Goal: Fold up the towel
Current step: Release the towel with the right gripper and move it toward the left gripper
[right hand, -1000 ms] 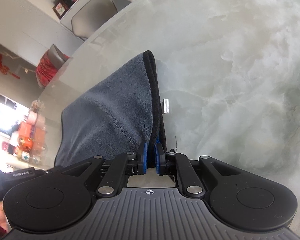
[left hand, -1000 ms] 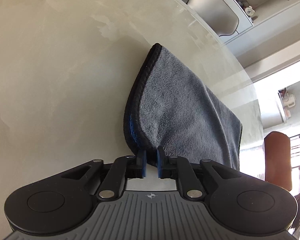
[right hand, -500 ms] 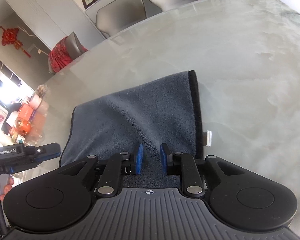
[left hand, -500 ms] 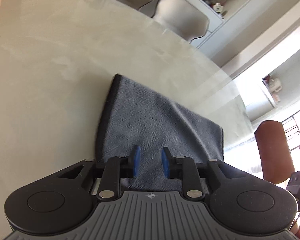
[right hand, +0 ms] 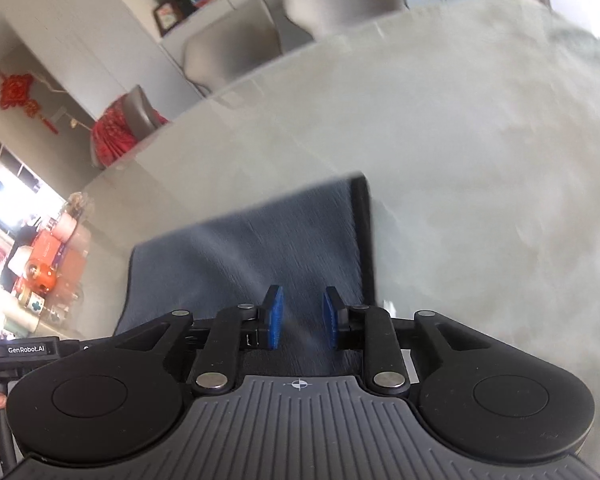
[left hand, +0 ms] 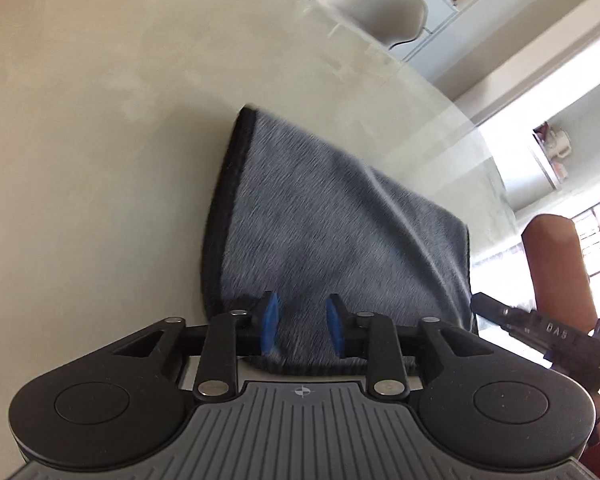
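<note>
Both grippers hover low over the grey microfiber towel [left hand: 332, 232], angled down at it. The left gripper [left hand: 302, 326] has its blue pads [left hand: 270, 322] spread apart with nothing between them, towel lying just past and under the tips. Same deal with the right gripper [right hand: 302, 316]: fingers apart, gripping nothing. The towel sits folded flat on the pale marble table [right hand: 480, 160], black-trimmed edge [right hand: 364, 240] on the right gripper's side. Both views are a bit motion-blurred.

Both grippers empty.
We see left gripper [left hand: 302, 326] and right gripper [right hand: 302, 318] with blue pads [right hand: 275, 316] parted.
</note>
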### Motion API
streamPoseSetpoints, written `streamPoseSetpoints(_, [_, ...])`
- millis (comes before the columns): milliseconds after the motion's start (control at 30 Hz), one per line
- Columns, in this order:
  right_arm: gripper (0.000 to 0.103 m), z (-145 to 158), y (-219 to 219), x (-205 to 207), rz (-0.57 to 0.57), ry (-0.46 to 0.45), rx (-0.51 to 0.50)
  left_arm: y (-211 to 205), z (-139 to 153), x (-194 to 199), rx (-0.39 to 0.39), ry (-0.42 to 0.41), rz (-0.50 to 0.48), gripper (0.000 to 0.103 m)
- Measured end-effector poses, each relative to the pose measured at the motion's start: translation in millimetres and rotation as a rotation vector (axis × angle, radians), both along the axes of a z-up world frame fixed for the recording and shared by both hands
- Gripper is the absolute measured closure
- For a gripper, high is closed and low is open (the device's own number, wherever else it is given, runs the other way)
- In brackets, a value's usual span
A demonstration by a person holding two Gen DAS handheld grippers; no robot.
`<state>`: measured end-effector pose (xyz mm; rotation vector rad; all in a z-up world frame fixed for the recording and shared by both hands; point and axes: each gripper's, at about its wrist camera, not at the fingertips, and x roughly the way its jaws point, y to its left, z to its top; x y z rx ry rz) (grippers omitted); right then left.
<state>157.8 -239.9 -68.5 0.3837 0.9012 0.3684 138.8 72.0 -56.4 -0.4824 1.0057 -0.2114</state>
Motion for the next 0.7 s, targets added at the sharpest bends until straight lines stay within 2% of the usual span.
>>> streamPoseSetpoints(133, [0.079,-8,20,27,0.052,-0.035,0.012,-12,1,28,0.019,-0.075,-0.006,0.063])
streamPoseSetpoints(233, [0.079,-15,30,43,0.074,-0.037,0.031,-16,-11,46,0.0,-0.06,-0.004,0.062])
streamPoseSetpoints(333, [0.082,-21,23,52,0.039,-0.025,0.021,-14,-20,47,-0.004,-0.059,-0.004,0.063])
streamPoseSetpoints(400, [0.091,-24,12,56,0.0,-0.021,0.029,-11,-21,43,-0.002,-0.069,-0.016,0.065])
streamPoseSetpoints(433, [0.101,-25,6,57,-0.019,-0.02,0.033,-10,-22,42,0.002,-0.071,-0.02,0.071])
streamPoseSetpoints(467, [0.102,-27,1,59,-0.038,-0.018,0.037,-7,-23,39,0.009,-0.069,-0.022,0.079])
streamPoseSetpoints(567, [0.103,-30,-16,63,-0.094,-0.012,0.049,5,-28,35,-0.019,-0.052,-0.003,0.091])
streamPoseSetpoints(633, [0.103,-28,-20,61,-0.115,-0.001,0.038,12,-30,33,-0.04,-0.038,0.014,0.091])
streamPoseSetpoints(700, [0.095,-21,-19,54,-0.114,0.004,0.009,16,-26,29,-0.008,-0.035,0.027,0.084])
